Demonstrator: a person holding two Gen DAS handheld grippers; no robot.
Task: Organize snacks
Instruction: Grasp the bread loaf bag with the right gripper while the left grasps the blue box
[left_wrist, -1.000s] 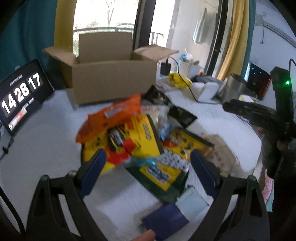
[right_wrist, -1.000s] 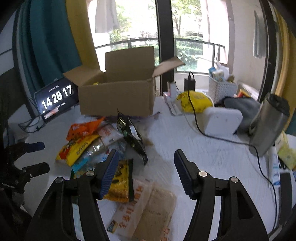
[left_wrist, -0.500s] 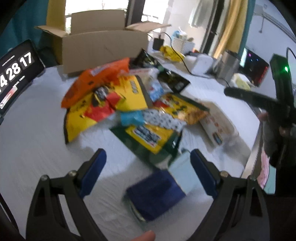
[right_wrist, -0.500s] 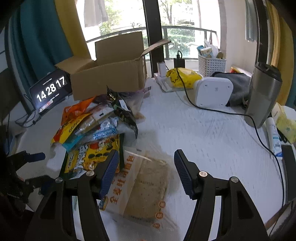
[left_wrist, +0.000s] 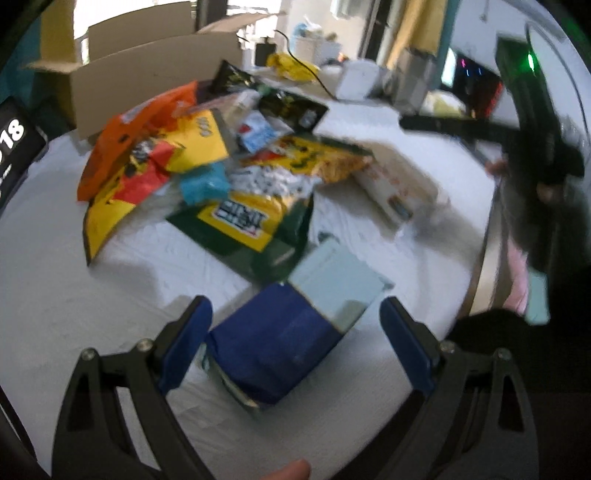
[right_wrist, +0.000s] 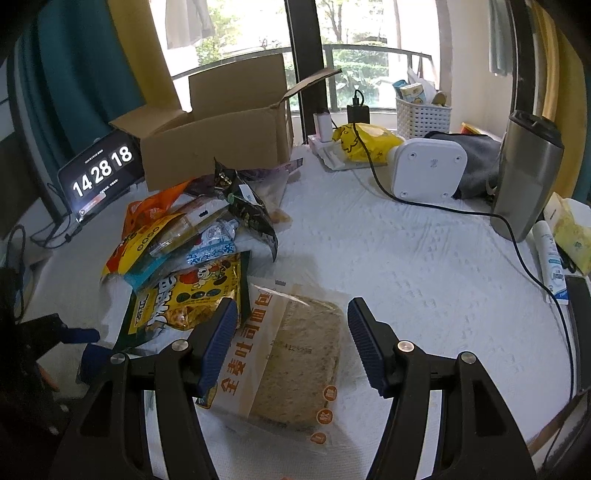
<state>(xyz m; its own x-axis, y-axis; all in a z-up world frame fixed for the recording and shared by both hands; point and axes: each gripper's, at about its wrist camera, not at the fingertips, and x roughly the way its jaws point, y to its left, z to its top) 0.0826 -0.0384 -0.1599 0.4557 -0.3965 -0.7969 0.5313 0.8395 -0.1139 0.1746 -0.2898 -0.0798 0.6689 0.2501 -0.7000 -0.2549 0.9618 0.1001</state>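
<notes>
A pile of snack bags (left_wrist: 207, 162) lies on the white table in front of an open cardboard box (right_wrist: 221, 136). My left gripper (left_wrist: 295, 343) is open, its jaws on either side of a dark blue and pale blue packet (left_wrist: 284, 339) at the near edge of the pile, not touching it. My right gripper (right_wrist: 291, 339) is open over a clear bag of sliced wholemeal bread (right_wrist: 291, 354). A yellow and green chip bag (right_wrist: 192, 295) lies just left of the bread. The pile also shows in the right wrist view (right_wrist: 192, 236).
A tablet clock (right_wrist: 99, 173) stands left of the box. A white device (right_wrist: 428, 168) with a black cable, a steel tumbler (right_wrist: 524, 173), a white basket (right_wrist: 423, 114), a yellow bag (right_wrist: 365, 142) and small items along the right edge sit on the table.
Both grippers have dropped lower and nearer. The left now straddles the blue packet; the right now hangs over the bread bag. Both stayed open.
</notes>
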